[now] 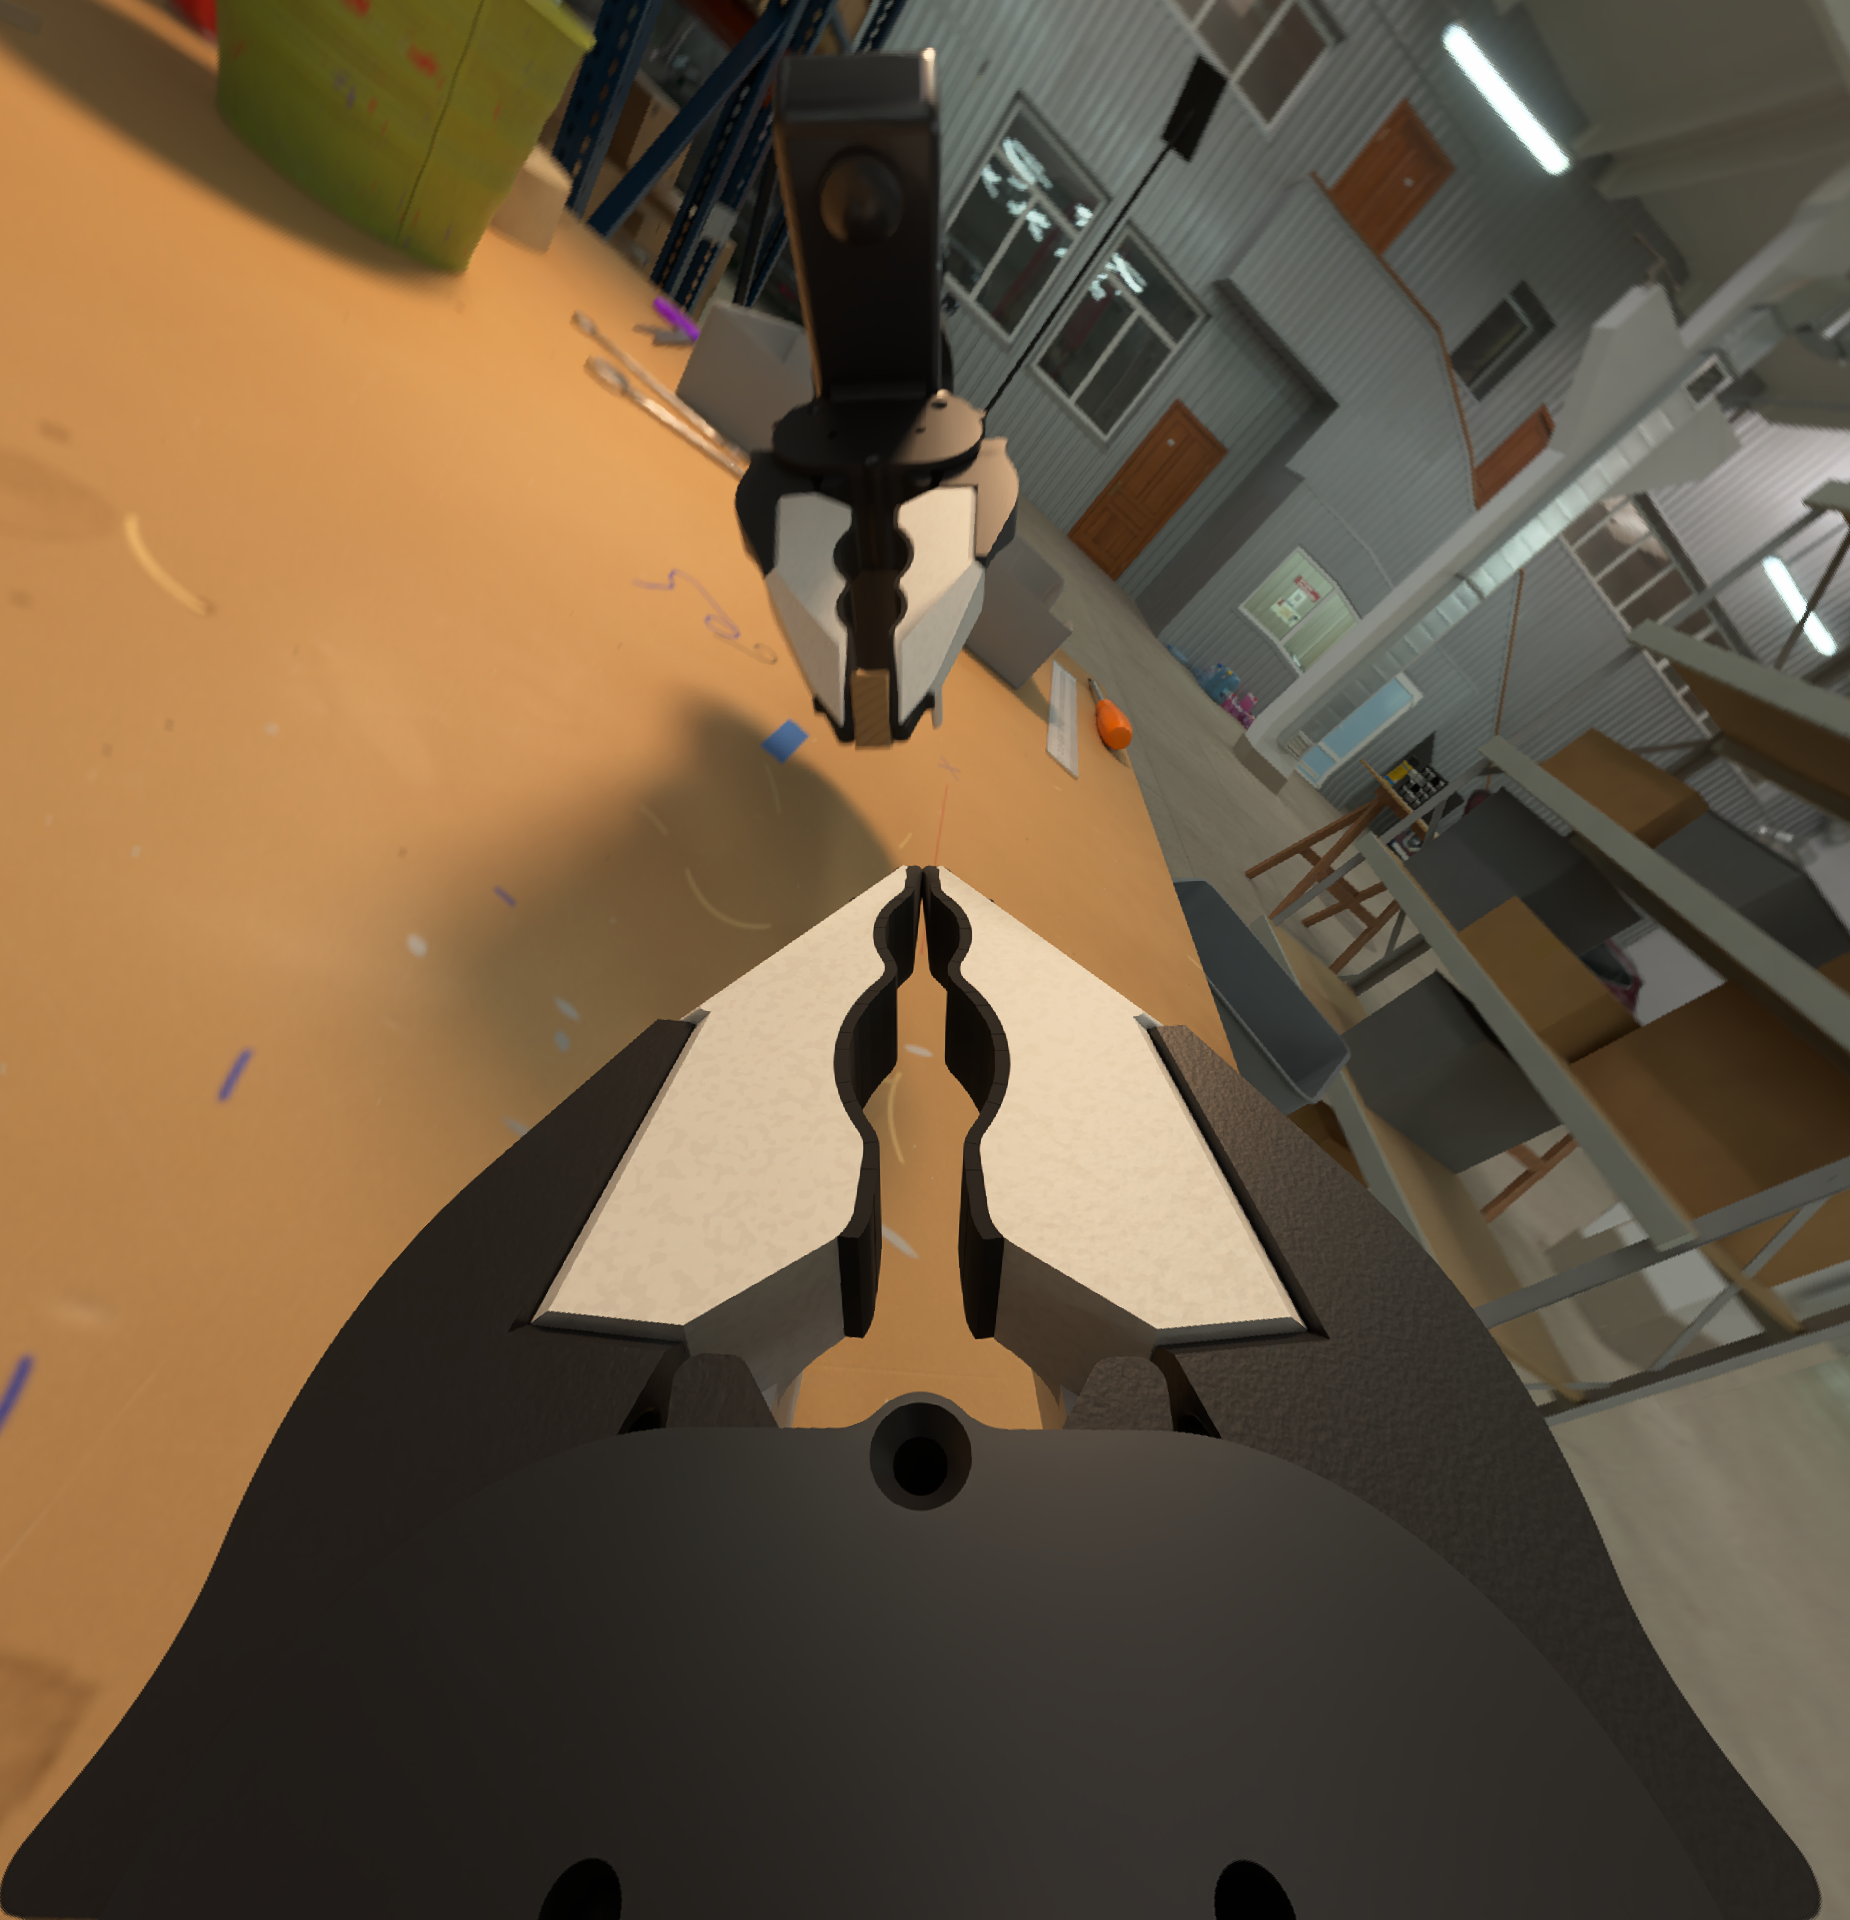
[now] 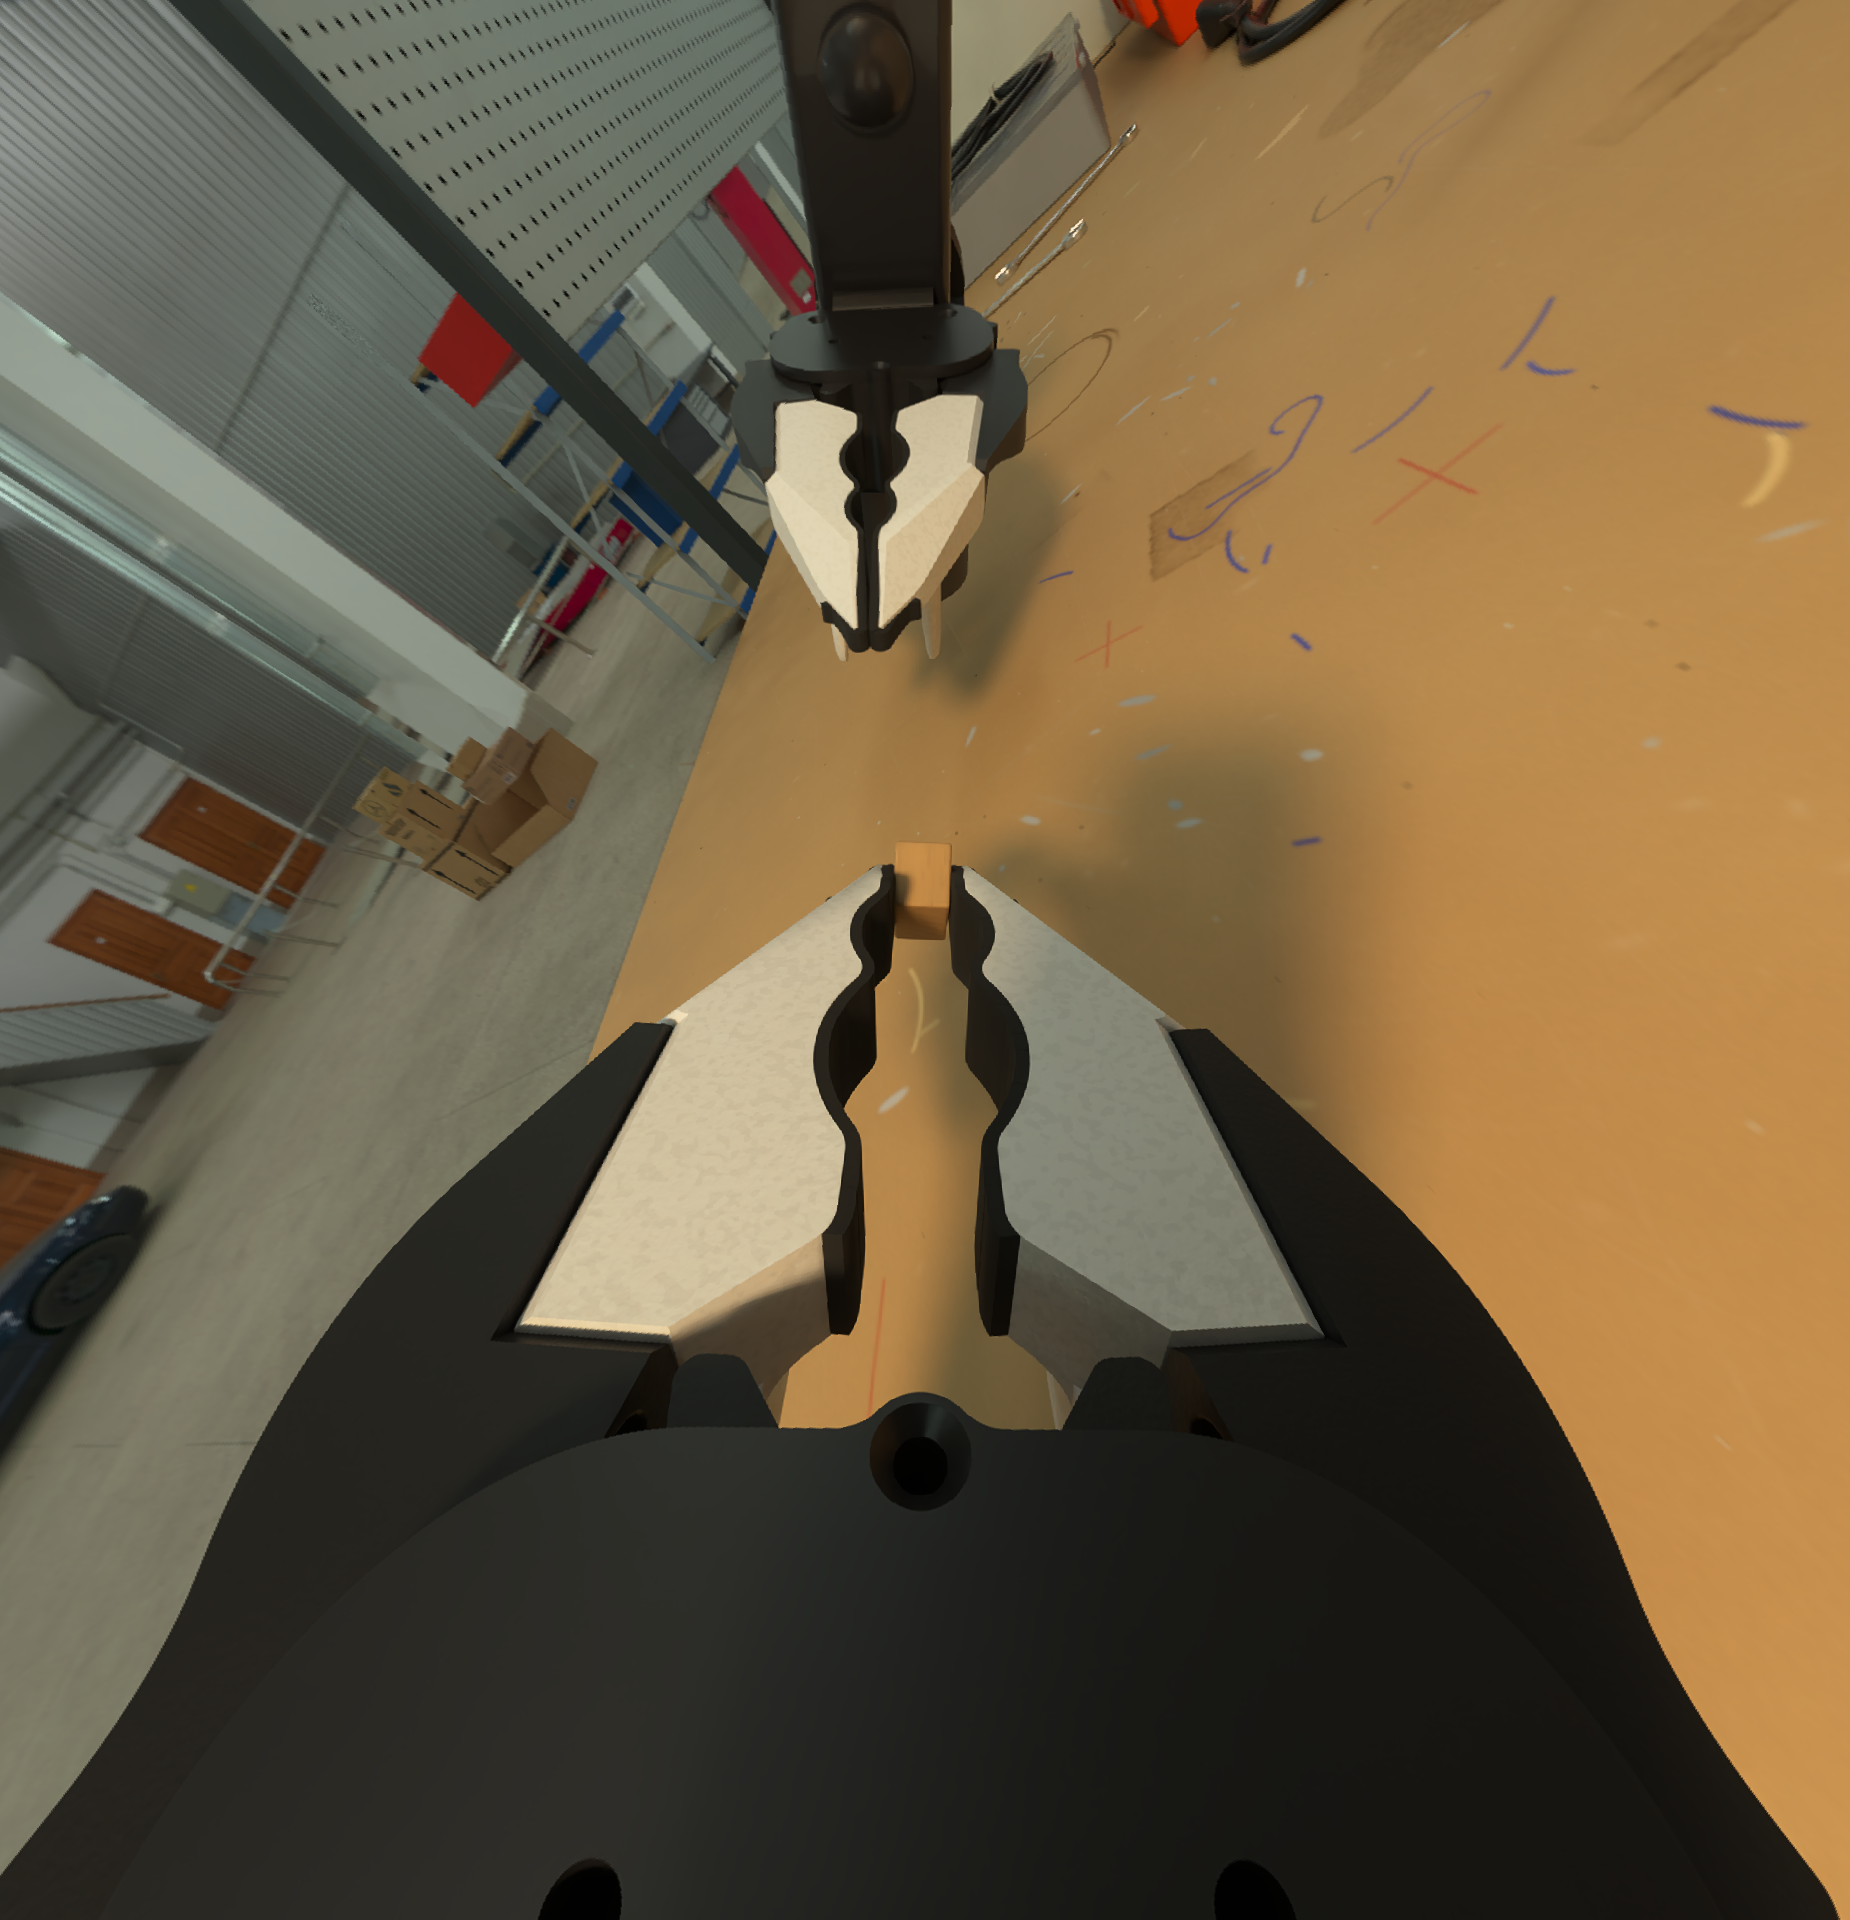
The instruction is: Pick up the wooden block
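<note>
Right tongs [image 2: 921, 883]: closed on the wooden block [image 2: 922, 891], gripped between the fingertips and clear of the worktop [image 2: 1523, 935]. Left tongs [image 1: 921, 878]: tips together, nothing between them. In the left wrist view the right tongs [image 1: 872, 717] sit at 12 o'clock w/ block [image 1: 871, 709] at the tips; blue square [image 1: 784, 741] lies on the worktop just beside, approx. 9 o'clock of the block. Orange-handled tool [image 1: 1111, 720] at 3 o'clock, near the worktop edge.
</note>
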Robot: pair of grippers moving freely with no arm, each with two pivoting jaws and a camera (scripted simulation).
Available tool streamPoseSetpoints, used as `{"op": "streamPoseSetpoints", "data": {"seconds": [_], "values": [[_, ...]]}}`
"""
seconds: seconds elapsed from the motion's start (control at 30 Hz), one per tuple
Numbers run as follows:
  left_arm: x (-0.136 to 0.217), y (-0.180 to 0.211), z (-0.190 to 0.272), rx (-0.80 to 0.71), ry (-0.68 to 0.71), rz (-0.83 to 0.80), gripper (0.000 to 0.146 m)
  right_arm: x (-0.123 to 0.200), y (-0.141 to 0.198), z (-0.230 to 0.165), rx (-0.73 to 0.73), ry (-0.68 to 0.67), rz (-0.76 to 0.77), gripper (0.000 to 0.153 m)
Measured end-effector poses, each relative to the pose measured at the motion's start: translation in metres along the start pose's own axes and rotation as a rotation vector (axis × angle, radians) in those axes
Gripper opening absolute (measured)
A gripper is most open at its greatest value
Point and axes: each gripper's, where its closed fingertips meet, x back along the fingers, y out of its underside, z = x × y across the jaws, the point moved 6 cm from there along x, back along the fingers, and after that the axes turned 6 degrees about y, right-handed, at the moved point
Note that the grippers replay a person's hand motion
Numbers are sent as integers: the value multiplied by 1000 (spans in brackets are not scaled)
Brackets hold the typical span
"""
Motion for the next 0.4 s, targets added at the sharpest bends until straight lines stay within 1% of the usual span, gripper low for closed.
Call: {"op": "streamPoseSetpoints", "data": {"seconds": [0.07, 0.1, 0.27, 0.33, 0.4], "values": [[0, -1, 6, -56, 21, 13, 0, -11, -2, -9, 22, 16, 6, 9], [-1, -1, 7, -60, 26, 13, 0, -17, -3, -13, 21, 15, 20, 9], [-2, 3, 5, -8, 55, -6, 0, -30, -7, -24, 34, -14, 82, 9], [-5, 6, 5, 2, 59, -35, 0, -30, -7, -24, 14, 0, 110, 9], [-8, 8, 4, 12, 58, -68, 0, -31, -5, -22, -54, -23, 121, 9]]}}
